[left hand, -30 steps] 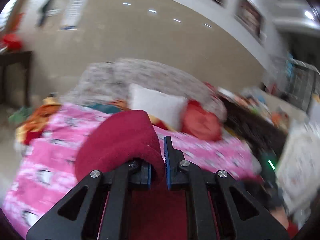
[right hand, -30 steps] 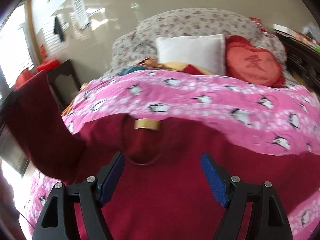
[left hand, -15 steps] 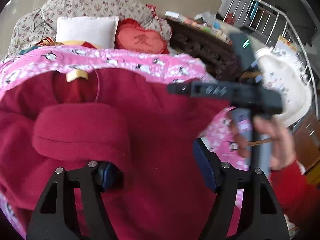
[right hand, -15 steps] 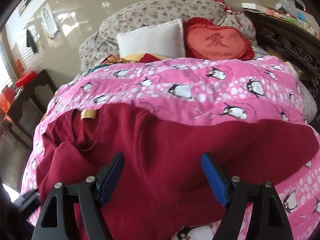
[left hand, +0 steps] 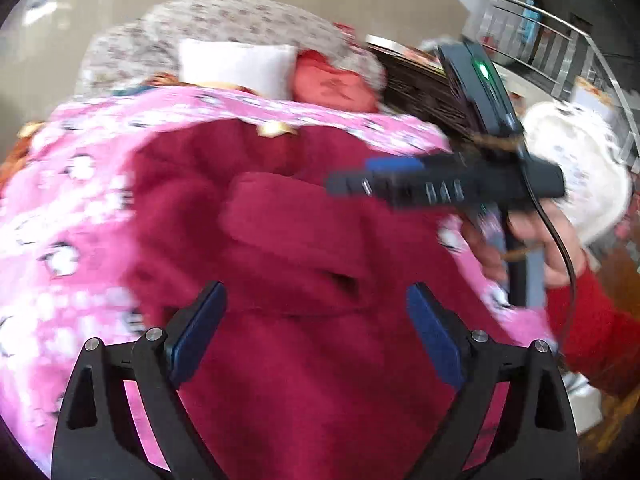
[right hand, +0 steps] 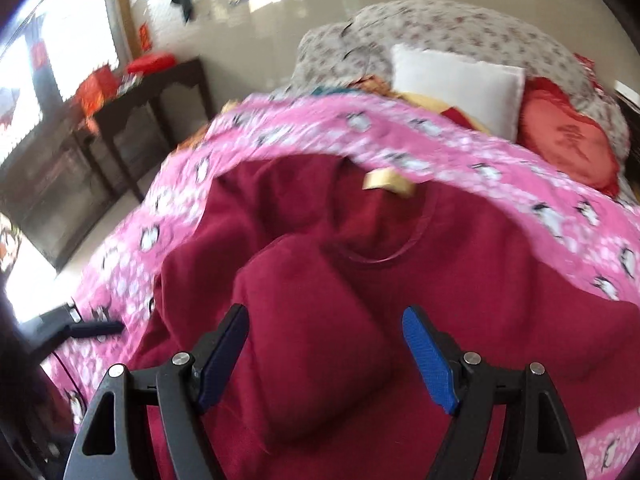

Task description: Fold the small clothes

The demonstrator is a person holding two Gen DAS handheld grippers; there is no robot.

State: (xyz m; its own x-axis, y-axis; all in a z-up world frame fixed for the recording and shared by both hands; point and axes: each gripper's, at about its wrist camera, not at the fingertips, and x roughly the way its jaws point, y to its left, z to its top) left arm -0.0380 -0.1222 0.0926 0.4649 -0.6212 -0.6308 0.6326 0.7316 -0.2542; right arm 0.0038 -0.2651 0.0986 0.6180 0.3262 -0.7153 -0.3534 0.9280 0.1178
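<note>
A dark red fleece top lies spread on a pink penguin-print blanket, with a yellow label at its collar. One sleeve is folded in across its chest. My left gripper is open and empty, hovering over the lower part of the top. My right gripper is open and empty above the folded sleeve; it also shows in the left wrist view, held in a hand at the top's right side.
A white pillow and a red heart cushion lie at the bed's head against a floral headboard. A dark wooden side table stands left of the bed. The pink blanket surrounds the top.
My left gripper carried the sleeve across the top, opened and let it go, then drew back. My right gripper stayed open and swung left over the folded sleeve.
</note>
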